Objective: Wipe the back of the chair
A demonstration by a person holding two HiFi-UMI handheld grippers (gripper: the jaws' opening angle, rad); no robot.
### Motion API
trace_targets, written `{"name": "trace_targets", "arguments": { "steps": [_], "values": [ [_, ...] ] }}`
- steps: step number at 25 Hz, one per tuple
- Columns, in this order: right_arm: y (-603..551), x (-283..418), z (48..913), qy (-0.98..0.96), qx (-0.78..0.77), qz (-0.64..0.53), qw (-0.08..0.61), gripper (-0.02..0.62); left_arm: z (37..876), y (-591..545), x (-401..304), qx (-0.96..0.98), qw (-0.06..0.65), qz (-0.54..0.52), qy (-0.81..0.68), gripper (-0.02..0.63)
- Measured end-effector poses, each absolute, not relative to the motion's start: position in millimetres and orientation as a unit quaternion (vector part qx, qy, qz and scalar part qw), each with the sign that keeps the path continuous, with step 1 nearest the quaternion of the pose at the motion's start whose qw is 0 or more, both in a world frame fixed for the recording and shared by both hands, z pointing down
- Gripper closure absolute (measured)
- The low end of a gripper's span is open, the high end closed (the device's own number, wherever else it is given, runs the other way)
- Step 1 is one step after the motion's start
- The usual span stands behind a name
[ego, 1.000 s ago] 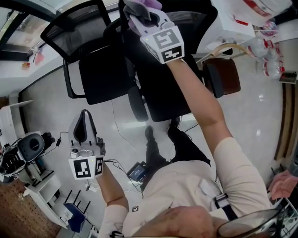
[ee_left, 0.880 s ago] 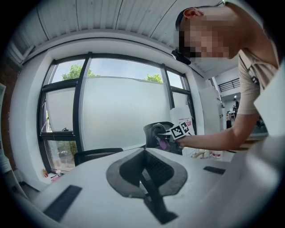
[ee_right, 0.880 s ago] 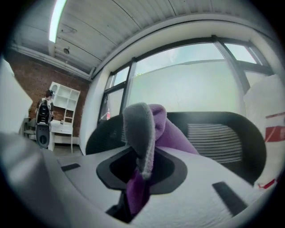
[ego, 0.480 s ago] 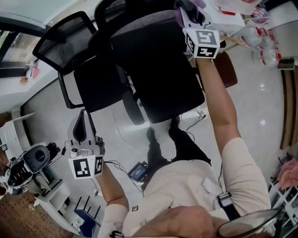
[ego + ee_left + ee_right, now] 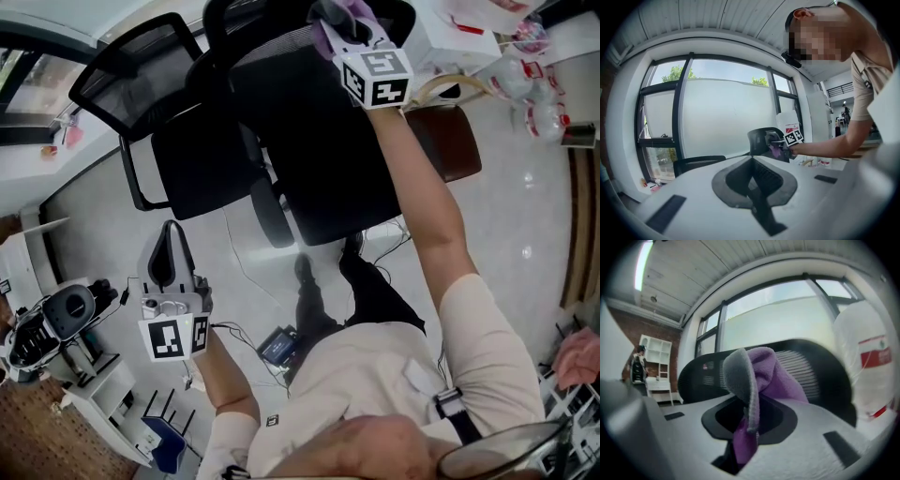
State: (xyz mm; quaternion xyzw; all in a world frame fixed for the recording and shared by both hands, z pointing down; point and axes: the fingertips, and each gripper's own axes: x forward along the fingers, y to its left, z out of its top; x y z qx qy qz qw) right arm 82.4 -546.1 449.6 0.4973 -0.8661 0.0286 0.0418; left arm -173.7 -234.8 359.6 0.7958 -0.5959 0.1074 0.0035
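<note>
A black mesh office chair (image 5: 323,159) stands in front of me, its back (image 5: 272,42) at the top of the head view. My right gripper (image 5: 343,22) is shut on a purple and grey cloth (image 5: 327,39) and holds it against the top of that back. In the right gripper view the cloth (image 5: 773,371) bunches up out of the gripper (image 5: 747,413), with the mesh back (image 5: 808,369) right behind it. My left gripper (image 5: 172,234) hangs low by my left side, away from the chair, shut and with nothing in it (image 5: 754,180).
A second black chair (image 5: 159,122) stands just left of the first. A brown seat (image 5: 452,141), a white bag (image 5: 450,37) and bottles (image 5: 539,112) are at the right. Cables and a small blue box (image 5: 278,345) lie on the floor by my feet.
The right gripper with the cloth swept right along the top of the chair back, then came part of the way back left. The left gripper stayed where it was.
</note>
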Motion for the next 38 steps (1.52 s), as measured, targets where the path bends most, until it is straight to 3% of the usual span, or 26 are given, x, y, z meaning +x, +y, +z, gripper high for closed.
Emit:
{"name": "trace_targets", "arguments": {
  "steps": [7, 14, 18, 24, 28, 32, 38],
  "values": [
    [-473.9, -103.8, 456.6, -0.931, 0.363, 0.023, 0.032, 0.526, 367.7, -210.0, -221.7, 0.771, 0.015, 0.109, -0.628, 0.600],
    [-465.8, -110.0, 456.3, -0.929, 0.369, 0.004, 0.038, 0.526, 369.6, -209.2, -228.9, 0.768, 0.017, 0.108, -0.630, 0.600],
    [-492.0, -68.9, 456.9, -0.912, 0.406, -0.002, 0.054, 0.526, 368.6, -219.7, -210.2, 0.779, 0.015, 0.110, -0.617, 0.600],
    [-555.3, 99.5, 455.8, -0.842, 0.533, 0.009, 0.081, 0.526, 361.5, -237.9, -178.0, 0.794, 0.006, 0.111, -0.597, 0.600],
    [-543.9, 185.0, 443.4, -0.803, 0.593, 0.000, 0.059, 0.528, 361.5, -250.0, -155.4, 0.804, 0.006, 0.110, -0.584, 0.600],
    [-541.6, 202.2, 441.2, -0.791, 0.610, 0.003, 0.039, 0.528, 363.7, -255.8, -139.5, 0.810, 0.006, 0.109, -0.576, 0.600],
    [-547.0, 155.9, 445.3, -0.810, 0.586, 0.011, 0.037, 0.528, 372.0, -248.3, -149.0, 0.800, 0.018, 0.112, -0.589, 0.600]
  ]
}}
